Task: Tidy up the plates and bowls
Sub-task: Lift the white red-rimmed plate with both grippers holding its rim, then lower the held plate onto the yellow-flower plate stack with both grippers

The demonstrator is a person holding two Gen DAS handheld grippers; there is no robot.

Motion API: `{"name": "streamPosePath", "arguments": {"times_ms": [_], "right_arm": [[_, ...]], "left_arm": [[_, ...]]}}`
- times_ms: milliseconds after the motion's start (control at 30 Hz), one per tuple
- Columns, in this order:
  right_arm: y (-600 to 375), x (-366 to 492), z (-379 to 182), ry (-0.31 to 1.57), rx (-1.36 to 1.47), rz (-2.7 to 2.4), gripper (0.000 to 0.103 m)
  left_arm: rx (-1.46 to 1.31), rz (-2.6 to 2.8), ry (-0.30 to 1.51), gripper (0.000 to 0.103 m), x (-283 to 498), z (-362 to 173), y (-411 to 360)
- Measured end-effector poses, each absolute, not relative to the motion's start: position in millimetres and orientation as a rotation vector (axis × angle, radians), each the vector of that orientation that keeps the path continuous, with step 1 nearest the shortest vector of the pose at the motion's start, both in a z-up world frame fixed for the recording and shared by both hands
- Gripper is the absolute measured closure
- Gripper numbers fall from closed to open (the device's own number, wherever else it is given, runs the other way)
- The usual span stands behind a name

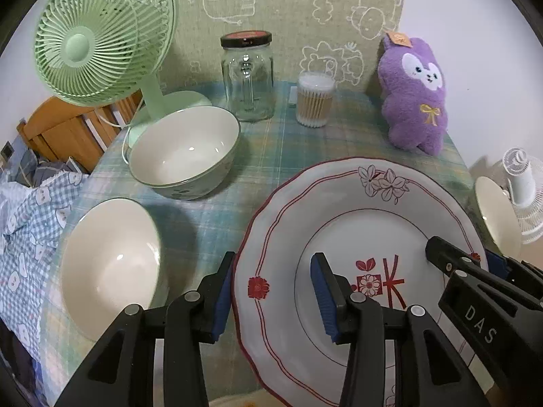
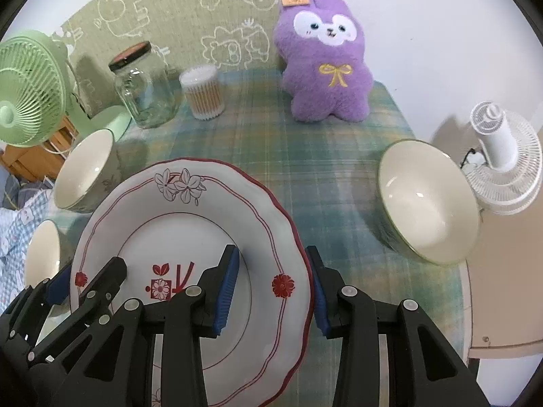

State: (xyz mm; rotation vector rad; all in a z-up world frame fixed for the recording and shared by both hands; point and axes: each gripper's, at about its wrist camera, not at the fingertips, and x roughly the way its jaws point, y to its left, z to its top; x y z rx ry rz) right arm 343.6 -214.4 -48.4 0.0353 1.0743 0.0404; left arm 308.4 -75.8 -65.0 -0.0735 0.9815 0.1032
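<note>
A white plate [image 1: 339, 210] [image 2: 176, 224] with a red rim line and flower prints is held between both grippers, tilted above the plaid tablecloth [image 1: 271, 142]. My left gripper [image 1: 273, 295] is shut on its left rim, and shows in the right wrist view too [image 2: 85, 278]. My right gripper [image 2: 271, 288] is shut on the opposite rim, also seen in the left wrist view [image 1: 468, 257]. Three cream bowls stand on the table: one behind the plate to the left [image 1: 183, 149] [image 2: 85, 173], one at the near left [image 1: 108, 264] [image 2: 42, 257], one at the right [image 2: 427, 203] [image 1: 497, 217].
Along the back stand a green fan [image 1: 98, 34], a glass jar [image 1: 247, 78], a tub of cotton swabs [image 1: 314, 101] and a purple plush toy [image 1: 414, 95]. A white fan [image 2: 502, 156] stands off the table's right edge. Checked bedding [image 1: 27, 220] lies at the left.
</note>
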Motion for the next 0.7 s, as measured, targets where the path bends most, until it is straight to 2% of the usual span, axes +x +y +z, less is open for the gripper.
{"name": "streamPosePath", "arguments": {"times_ms": [400, 700], "right_arm": [[-214, 279, -17, 1.035, 0.041, -0.019, 0.06], [-210, 232, -25, 1.072, 0.056, -0.049, 0.06]], "left_arm": [[-0.059, 0.026, 0.98, 0.059, 256, -42, -72], [-0.049, -0.002, 1.003, 0.059, 220, -49, -69]]}}
